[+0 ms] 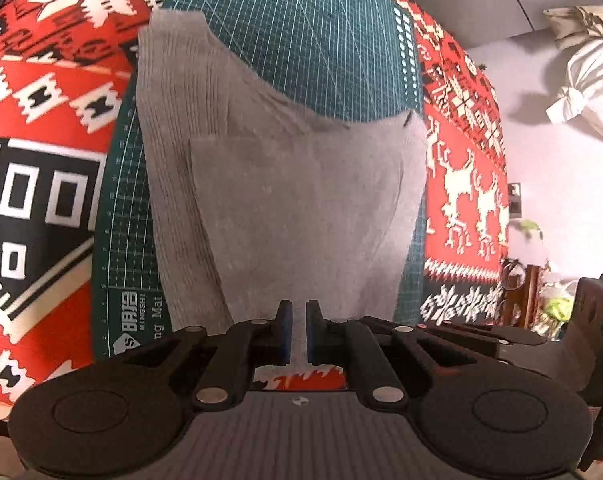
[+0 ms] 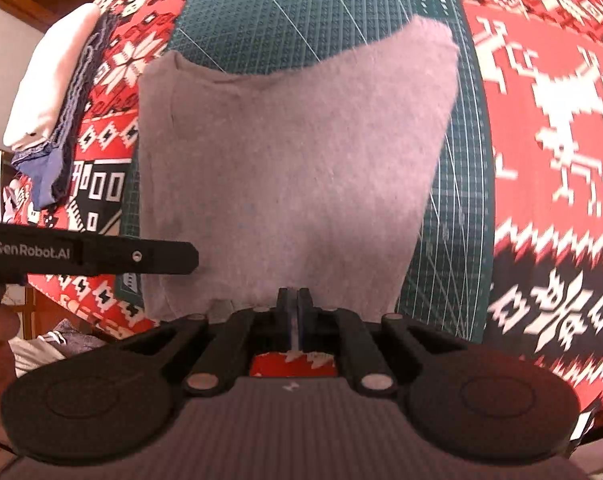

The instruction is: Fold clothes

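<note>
A grey garment (image 1: 293, 200) lies partly folded on a green cutting mat (image 1: 301, 40), its ribbed side on the left. Its near edge runs up between the blue pads of my left gripper (image 1: 297, 328), which stands shut on the cloth with a narrow gap. The right wrist view shows the same grey garment (image 2: 293, 160) spread over the mat (image 2: 285, 12). My right gripper (image 2: 295, 312) is shut tight on its near edge. The left gripper's black finger (image 2: 161, 258) reaches in from the left over the cloth's near left part.
A red, white and black patterned tablecloth (image 2: 541, 140) covers the table under the mat. A stack of folded white and blue clothes (image 2: 49, 92) sits at the table's far left. Off the right edge are a white cloth bundle (image 1: 589, 80) and wooden furniture (image 1: 529, 292).
</note>
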Available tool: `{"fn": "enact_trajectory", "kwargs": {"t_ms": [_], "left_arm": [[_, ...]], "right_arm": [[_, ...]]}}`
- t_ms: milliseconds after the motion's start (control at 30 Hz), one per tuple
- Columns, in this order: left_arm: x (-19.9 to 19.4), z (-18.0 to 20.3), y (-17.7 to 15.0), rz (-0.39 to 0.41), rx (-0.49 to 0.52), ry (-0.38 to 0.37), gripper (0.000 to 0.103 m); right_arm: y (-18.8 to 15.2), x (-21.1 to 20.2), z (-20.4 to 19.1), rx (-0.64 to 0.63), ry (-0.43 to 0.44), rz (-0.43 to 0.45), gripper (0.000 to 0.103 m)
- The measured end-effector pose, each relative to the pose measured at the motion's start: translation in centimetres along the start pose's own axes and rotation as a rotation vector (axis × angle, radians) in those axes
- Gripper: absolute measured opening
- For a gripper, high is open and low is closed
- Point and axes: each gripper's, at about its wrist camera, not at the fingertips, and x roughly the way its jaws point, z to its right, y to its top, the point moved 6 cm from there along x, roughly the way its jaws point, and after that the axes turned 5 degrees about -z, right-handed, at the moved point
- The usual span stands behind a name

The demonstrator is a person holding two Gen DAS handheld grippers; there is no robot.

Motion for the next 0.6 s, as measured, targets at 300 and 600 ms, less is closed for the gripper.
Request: {"fn": "enact_trajectory", "kwargs": {"t_ms": [300,600], "left_arm": [[0.4,-1.2,-2.1,0.008,-0.001,0.054,0.005],[-0.1,-1.4,-3.6,0.023,0.0,0.089,0.005]], "right_arm": [[-2.1,-1.0,-0.3,0.024,0.005,0.05,0.003],[-0.9,-0.1,-2.4,-0.008,0.005,0.086,0.003]]}}
